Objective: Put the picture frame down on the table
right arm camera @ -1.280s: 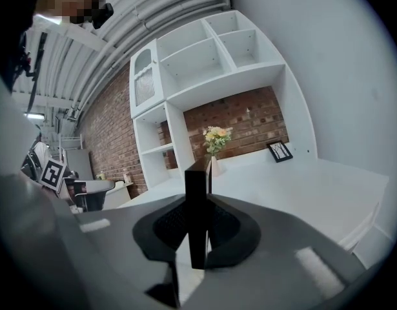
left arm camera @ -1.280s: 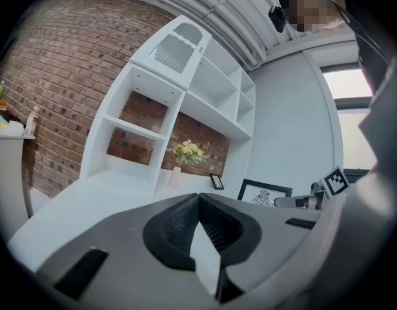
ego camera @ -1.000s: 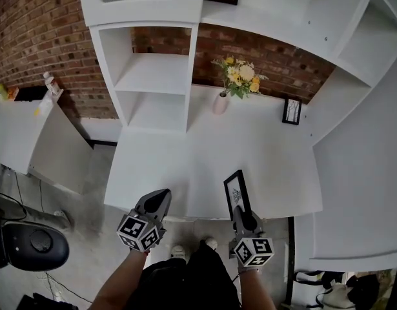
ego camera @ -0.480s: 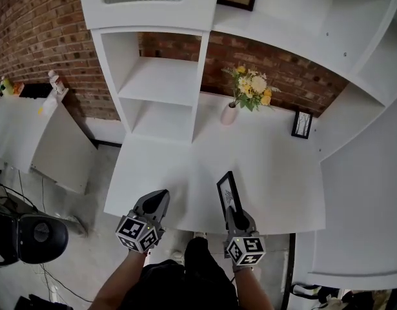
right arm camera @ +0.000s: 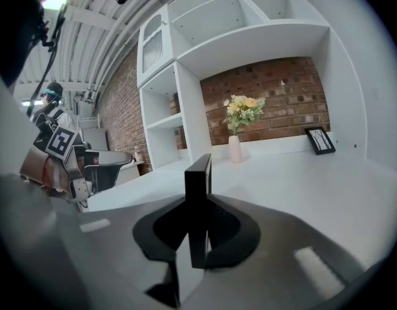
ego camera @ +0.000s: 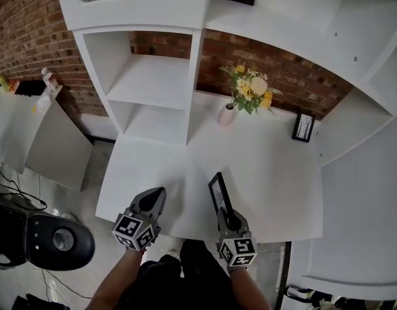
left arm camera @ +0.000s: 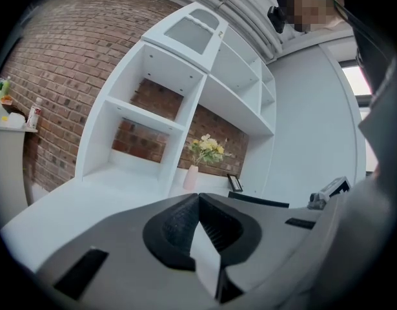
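I had the right gripper [ego camera: 226, 216] clamped on the near end of the frame [ego camera: 218, 194], jaws narrow with only the thin black edge between them. The frame stood on edge, not flat. In the right gripper view I saw it as a slim upright bar rising out of the jaws. From the head view its long axis ran forward from the gripper toward the brick wall [ego camera: 285, 60], angled slightly left. Its pictured face was turned toward the left gripper [ego camera: 154, 197].

The frame sat over the near edge of the table [ego camera: 275, 173], at the front and about mid-width. I could not tell whether its lower edge touched the top.

The left gripper hung just off the table's front edge, near the frame but apart from it. Its jaws were pressed together with nothing in them.

Well back on the table stood a vase [ego camera: 226, 115] of flowers [ego camera: 250, 86] against the wall. A second small frame [ego camera: 304, 126] stood to its right. A shelf unit [ego camera: 150, 76] rose at the left.
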Demonstrator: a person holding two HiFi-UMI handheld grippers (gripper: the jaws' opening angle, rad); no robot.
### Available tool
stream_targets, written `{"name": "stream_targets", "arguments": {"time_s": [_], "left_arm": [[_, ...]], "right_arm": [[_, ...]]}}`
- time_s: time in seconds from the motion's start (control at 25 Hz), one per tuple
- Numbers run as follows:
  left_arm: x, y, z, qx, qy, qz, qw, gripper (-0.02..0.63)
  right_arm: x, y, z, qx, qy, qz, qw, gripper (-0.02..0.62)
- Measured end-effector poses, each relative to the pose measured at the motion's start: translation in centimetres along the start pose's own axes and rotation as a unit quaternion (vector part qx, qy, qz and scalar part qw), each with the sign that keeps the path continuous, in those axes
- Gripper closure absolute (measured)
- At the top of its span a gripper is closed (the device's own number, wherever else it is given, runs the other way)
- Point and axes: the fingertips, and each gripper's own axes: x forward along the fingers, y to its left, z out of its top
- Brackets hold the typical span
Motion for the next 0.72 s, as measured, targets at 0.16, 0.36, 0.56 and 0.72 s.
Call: {"name": "stream_targets", "arguments": {"time_s": [0.16,0.36,0.56,0.72], "left_arm": [[0.7,0.1,-0.3,-0.003,0.005,0.003,1.0,0.606],[1.4,-0.4,-1.1,-0.007,0.012,0.002,0.9999,0.606],[2.1,-0.9,-1.4,-0.005,0.016,-0.001,0.9999,0.606],[2.5,-1.3,-1.4,-0.005,0.019,-0.004,0.9998,0.606]], "right_arm": [[0.7,-0.2,-0.5,-0.002,0.01,0.009,1.0,0.552],[1.2,-0.7,-1.5,0.006,0.026,0.017,0.999,0.552],[1.3,-0.7,-0.8,-0.016,0.032,0.021,0.999,0.548],[1.1,-0.7,-0.1,-0.033,0.034,0.022,0.999,0.537]]}}
